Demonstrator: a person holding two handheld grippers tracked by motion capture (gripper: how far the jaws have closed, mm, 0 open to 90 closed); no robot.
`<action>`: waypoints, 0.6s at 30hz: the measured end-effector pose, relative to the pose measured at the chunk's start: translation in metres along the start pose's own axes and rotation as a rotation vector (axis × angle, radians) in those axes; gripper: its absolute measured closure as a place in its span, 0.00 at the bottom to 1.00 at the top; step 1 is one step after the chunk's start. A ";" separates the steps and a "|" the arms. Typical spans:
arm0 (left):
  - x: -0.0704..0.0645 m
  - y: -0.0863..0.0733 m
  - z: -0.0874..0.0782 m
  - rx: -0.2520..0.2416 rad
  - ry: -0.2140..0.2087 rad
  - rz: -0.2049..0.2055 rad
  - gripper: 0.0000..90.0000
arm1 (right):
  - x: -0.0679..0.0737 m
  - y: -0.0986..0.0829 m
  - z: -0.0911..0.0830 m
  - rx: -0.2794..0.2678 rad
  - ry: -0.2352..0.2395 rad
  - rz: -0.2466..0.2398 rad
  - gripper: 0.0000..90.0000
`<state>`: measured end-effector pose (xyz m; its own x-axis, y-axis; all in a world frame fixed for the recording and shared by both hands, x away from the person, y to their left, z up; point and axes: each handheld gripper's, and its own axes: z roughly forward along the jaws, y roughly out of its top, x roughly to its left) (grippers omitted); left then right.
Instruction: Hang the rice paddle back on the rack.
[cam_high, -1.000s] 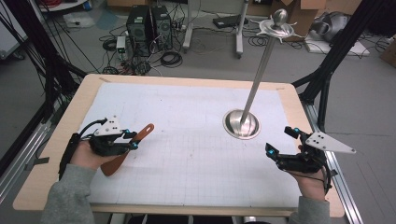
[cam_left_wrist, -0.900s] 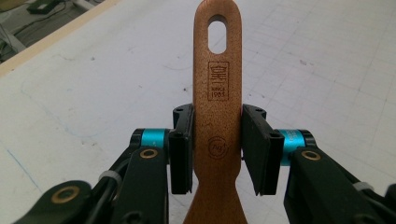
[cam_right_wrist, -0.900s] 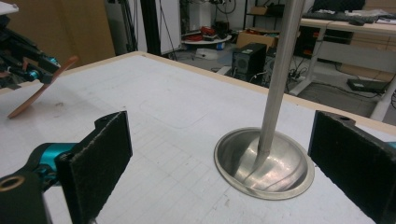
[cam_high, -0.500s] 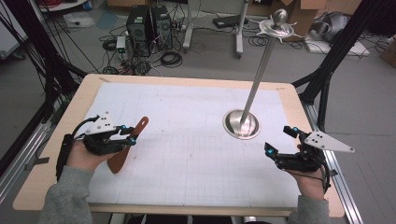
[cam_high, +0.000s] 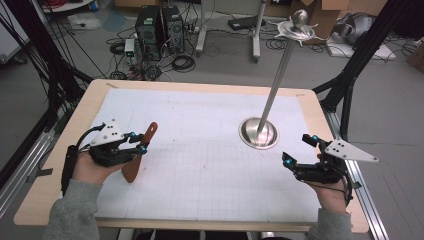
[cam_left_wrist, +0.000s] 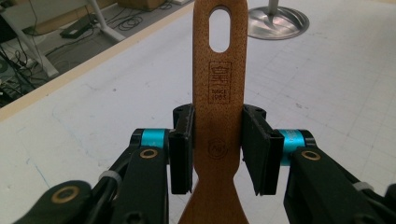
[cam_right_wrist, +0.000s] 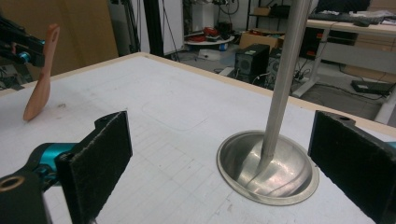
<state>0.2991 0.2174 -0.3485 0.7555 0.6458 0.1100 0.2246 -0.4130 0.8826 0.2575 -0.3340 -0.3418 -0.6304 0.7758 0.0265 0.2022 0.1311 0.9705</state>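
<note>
A brown wooden spatula (cam_high: 148, 135) is held tilted over the left part of the white mat, handle end up and blade end low near the mat. My left gripper (cam_high: 142, 143) is shut on its neck. In the left gripper view the pads (cam_left_wrist: 181, 148) press both sides of the spatula (cam_left_wrist: 219, 70), below its hanging hole. My right gripper (cam_high: 298, 150) stands open at the right with nothing between its pads (cam_right_wrist: 100, 158). Just beyond it stands a metal stand with a round base (cam_right_wrist: 268, 168) and a thin pole (cam_high: 277, 80).
A white gridded mat (cam_high: 200, 165) covers a wooden table (cam_high: 60, 150). The stand's top (cam_high: 299, 25) carries a knob and small hooks. Black frame posts (cam_high: 350, 75) flank the table; computers and cables (cam_high: 160, 25) lie on the floor beyond the far edge.
My left gripper has lifted and turned the spatula a little, so it stands steeper than a second ago. The right gripper has barely moved.
</note>
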 end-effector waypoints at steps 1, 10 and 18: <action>0.000 0.000 -0.001 -0.002 -0.002 -0.001 0.72 | 0.000 0.000 0.000 0.004 0.002 0.003 0.05; -0.003 0.003 0.000 -0.012 0.005 0.000 0.72 | 0.001 0.000 0.001 0.003 0.000 0.004 0.05; -0.006 0.004 0.003 -0.017 -0.001 0.005 0.72 | 0.001 0.000 0.001 0.004 0.004 -0.003 0.05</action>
<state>0.2976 0.2102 -0.3467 0.7569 0.6435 0.1140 0.2102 -0.4049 0.8899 0.2581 -0.3328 -0.3421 -0.6337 0.7732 0.0249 0.2034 0.1355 0.9697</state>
